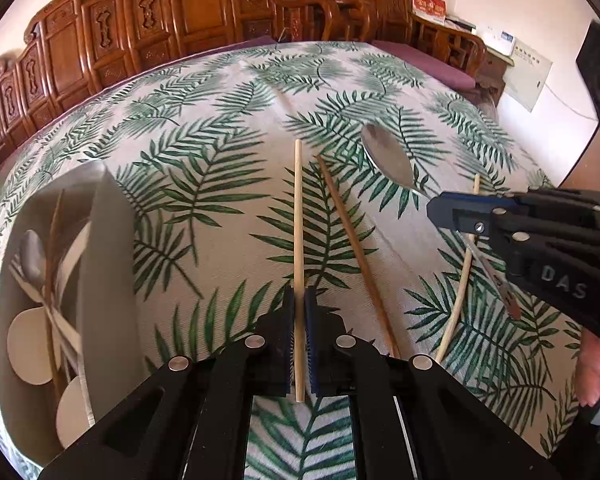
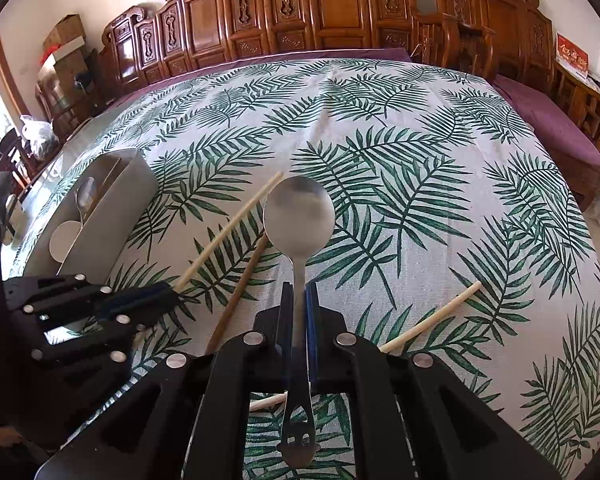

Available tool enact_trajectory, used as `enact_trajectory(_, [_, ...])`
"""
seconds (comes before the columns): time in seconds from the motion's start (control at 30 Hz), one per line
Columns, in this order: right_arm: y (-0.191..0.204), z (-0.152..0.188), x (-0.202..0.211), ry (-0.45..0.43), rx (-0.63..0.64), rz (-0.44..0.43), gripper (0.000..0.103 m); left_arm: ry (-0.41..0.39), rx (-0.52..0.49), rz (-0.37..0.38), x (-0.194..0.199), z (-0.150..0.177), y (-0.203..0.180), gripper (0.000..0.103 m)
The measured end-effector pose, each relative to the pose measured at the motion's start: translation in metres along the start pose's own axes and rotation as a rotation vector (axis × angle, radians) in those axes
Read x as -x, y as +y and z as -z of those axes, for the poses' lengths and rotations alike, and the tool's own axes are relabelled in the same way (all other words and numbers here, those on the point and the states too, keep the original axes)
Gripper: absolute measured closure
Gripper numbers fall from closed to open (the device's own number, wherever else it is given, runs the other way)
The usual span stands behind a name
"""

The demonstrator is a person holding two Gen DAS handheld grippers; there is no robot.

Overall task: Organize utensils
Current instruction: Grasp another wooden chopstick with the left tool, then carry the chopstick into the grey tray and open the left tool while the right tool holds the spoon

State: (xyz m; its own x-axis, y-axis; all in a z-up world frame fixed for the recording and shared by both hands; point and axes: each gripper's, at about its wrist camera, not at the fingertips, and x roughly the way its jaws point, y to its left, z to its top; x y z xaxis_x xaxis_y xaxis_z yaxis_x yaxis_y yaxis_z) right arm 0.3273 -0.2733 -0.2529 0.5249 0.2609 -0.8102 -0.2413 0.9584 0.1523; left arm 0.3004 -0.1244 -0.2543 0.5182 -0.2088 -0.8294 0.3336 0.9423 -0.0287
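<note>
The left tool (image 1: 299,344) is clamped on a pale chopstick (image 1: 298,216), whose far end stretches forward over the leaf-print counter (image 1: 228,128). The right tool (image 2: 299,320) grips a metal spoon (image 2: 299,216) by its handle, bowl forward. A brown chopstick (image 1: 352,248) and another pale chopstick (image 1: 458,280) lie between them. The grey holder (image 1: 104,248) at the left seems to hold a spoon and other utensils.

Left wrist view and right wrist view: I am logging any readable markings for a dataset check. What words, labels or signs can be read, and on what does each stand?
"DAS": raised letters on the black plastic body of the right gripper, left wrist view; it may run on out of view.
Red card with gold characters on the carved wooden bench: too blurred to read.
White paper notice on the wall: print too small to read.
Nothing else legible.
</note>
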Motion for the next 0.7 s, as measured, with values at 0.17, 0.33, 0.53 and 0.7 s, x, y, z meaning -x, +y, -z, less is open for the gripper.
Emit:
enact_trajectory(0.17, [0.003,0.001,0.003,-0.01,0.001,-0.008,0.096,-0.025,0.012,0.009,0.02,0.001,0.01,0.099])
enact_trajectory(0.33, [0.008,0.003,0.007,-0.019,0.012,-0.018,0.096,-0.054,0.012,0.009,0.042,0.002,0.016,0.099])
enact_trajectory(0.53, [0.015,0.006,0.011,-0.023,0.024,-0.032,0.096,-0.075,0.019,0.01,0.063,0.004,0.027,0.099])
enact_trajectory(0.7, [0.023,0.007,0.014,-0.03,0.04,-0.042,0.096,-0.092,0.053,0.01,0.08,0.009,0.043,0.099])
